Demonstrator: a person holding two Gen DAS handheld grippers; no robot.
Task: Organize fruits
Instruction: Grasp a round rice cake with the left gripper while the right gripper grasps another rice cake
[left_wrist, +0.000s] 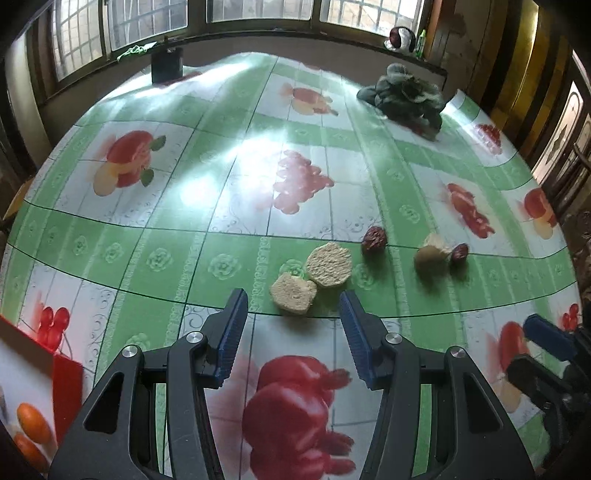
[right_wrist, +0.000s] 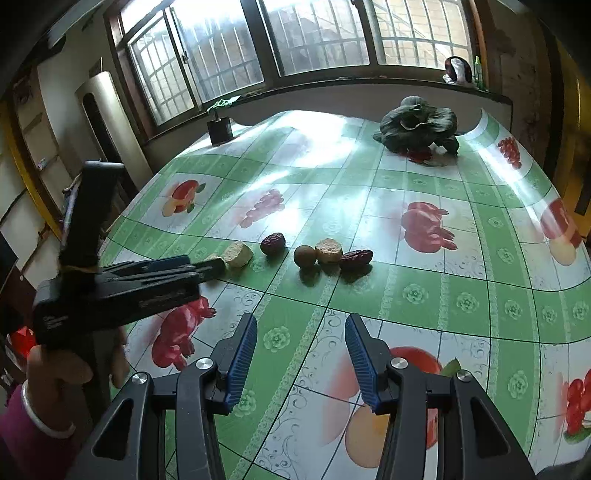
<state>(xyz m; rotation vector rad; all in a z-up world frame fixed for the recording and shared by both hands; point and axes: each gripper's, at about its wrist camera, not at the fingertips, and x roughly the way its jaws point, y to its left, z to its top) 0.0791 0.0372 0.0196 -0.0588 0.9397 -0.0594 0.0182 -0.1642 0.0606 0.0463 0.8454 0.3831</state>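
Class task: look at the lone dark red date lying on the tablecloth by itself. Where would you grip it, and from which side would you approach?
Grip the lone date across its short middle, coming from above with the right gripper, whose jaws stand open and empty. The date is a small wrinkled oval lying flat, with clear tablecloth on both sides for the fingers.

Two close downward wrist views, shared tablecloth (left_wrist: 221, 229) ahead.

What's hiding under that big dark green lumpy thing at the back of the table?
Something red peeks out from under the dark green bundle at its front edge. It may only be a fruit picture printed on the tablecloth. The bundle covers the rest.
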